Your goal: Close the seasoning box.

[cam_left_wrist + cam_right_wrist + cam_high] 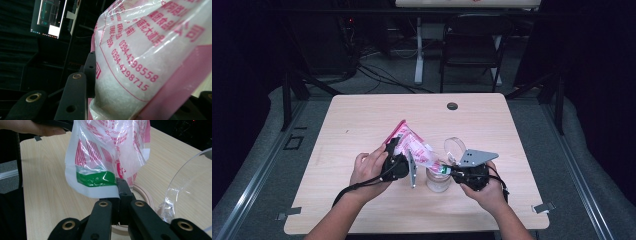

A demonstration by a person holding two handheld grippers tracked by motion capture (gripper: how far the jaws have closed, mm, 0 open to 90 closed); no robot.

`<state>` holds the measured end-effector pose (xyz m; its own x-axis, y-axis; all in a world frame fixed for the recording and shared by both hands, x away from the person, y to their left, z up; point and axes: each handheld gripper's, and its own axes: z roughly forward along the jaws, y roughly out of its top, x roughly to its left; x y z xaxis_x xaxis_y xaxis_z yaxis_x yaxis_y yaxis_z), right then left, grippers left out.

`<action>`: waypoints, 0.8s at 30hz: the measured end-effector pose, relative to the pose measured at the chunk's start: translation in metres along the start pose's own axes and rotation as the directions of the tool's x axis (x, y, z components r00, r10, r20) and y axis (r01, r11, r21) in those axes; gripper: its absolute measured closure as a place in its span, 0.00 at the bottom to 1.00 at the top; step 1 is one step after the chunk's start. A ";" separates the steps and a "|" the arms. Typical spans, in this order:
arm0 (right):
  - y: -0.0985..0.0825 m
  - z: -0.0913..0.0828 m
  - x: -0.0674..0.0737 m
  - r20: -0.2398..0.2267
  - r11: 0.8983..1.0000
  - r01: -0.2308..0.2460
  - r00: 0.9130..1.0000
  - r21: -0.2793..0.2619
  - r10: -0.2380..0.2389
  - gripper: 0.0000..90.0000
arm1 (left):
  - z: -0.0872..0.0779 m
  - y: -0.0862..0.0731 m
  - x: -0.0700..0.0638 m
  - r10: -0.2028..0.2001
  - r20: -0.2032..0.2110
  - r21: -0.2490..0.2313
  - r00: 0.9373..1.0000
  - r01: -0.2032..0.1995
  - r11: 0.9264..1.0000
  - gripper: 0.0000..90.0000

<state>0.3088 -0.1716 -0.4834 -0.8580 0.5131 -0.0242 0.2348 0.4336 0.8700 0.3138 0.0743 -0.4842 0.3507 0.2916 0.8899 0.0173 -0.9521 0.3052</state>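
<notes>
1. While the right tool [119, 195] is clenched on the bag's [107, 152] green-striped lower corner, the left tool [398, 159] grasps its full upper end.
2. That bag slants from ten o'clock down over the open jar [437, 181] at desk [362, 120] centre.

From above the near edge we look forward and down on the whole table [362, 120]. Our two gripper cameras sit tight against the pink-printed bag [150, 62], which all views share.
</notes>
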 end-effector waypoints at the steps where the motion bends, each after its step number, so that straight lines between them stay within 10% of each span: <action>1: 0.000 0.000 0.000 0.002 1.000 0.000 1.000 0.000 0.000 1.00 | 0.000 0.000 0.000 0.001 0.000 0.001 1.000 -0.001 1.000 0.71; 24: -0.003 0.002 -0.001 0.003 1.000 -0.004 1.000 0.007 0.004 1.00 | -0.003 0.003 0.003 0.045 -0.016 0.002 0.999 -0.045 0.999 0.71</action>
<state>0.3100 -0.1722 -0.4868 -0.8555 0.5173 -0.0221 0.2418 0.4369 0.8664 0.3125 0.0723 -0.4795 0.3363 0.2494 0.9081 0.0028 -0.9646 0.2639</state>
